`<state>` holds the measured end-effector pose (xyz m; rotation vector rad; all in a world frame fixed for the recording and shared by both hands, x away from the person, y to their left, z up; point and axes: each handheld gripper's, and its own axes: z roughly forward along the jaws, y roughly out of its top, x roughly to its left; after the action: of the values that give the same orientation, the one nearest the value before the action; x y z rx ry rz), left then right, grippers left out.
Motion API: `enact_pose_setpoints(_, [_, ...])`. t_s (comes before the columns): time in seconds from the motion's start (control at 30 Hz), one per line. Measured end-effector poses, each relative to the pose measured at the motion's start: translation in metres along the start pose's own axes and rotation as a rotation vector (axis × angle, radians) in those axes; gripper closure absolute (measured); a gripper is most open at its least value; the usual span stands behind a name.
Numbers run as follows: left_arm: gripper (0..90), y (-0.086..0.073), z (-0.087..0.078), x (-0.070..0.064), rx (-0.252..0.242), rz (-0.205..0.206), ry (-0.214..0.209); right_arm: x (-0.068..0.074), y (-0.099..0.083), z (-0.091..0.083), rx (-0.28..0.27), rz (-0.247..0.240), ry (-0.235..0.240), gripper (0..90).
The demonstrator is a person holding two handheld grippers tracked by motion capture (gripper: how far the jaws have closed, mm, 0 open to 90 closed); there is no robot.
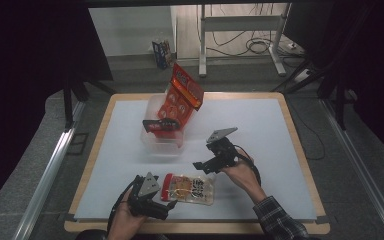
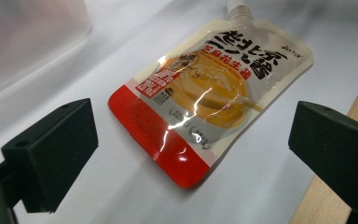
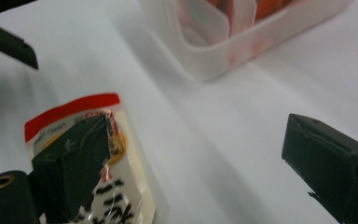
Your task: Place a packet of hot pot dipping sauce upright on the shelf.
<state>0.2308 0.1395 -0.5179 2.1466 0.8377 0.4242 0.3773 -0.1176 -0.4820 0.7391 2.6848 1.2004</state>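
High view above the table's (image 1: pixel 260 150) near edge, facing forward and down, both gripper views low and close between their jaws, all sharing the sauce pouch (image 1: pixel 189 189) (image 2: pixel 205 93) (image 3: pixel 107 186)

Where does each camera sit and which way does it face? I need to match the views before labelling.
High view: above the person's side, looking forward and down on the table; hands and both grippers show.
Left gripper view: rides the left gripper, facing the sauce pouch; open black jaws show.
Right gripper view: rides the right gripper, facing the plastic container; open jaws show.
Shared: all show the sauce pouch.
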Motion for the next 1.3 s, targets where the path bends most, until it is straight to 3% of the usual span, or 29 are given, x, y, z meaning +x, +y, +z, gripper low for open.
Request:
enact_pose_setpoints(0.23, [0.9,0.0,0.001,0.0,0.003,-0.005,-0.006,0.004,-0.013,-0.016,-0.03,0.04,0.007,6.7])
enact_pose_setpoints(0.57, [1.3,-0.002,-0.001,0.008,0.019,-0.022,-0.01,0.018,-0.031,-0.021,0.024,0.018,-0.065,2.6])
enact_pose_setpoints(0.7, [1.7,-0.002,-0.002,0.011,0.011,-0.032,-0.043,0.022,-0.036,-0.028,0.019,0.028,-0.07,2.0])
enact_pose_setpoints(0.83, [6.2,-0.001,0.0,0.01,0.032,-0.012,-0.036,0.025,-0.041,-0.034,0.037,0.06,-0.066,3.2])
enact_pose_setpoints(0.93, [15.6,-0.001,0.0,0.009,0.03,0.007,-0.057,0.028,-0.046,-0.038,0.049,0.071,-0.08,12.1])
enact_pose_setpoints(1.07, [20.6,-0.001,0.001,0.011,0.024,0.003,-0.071,0.029,-0.054,-0.043,0.057,0.085,-0.077,33.4])
enact_pose_setpoints(1.3, [20.7,-0.002,0.0,0.013,0.018,-0.007,-0.063,0.04,-0.067,-0.048,0.087,0.023,-0.082,69.5])
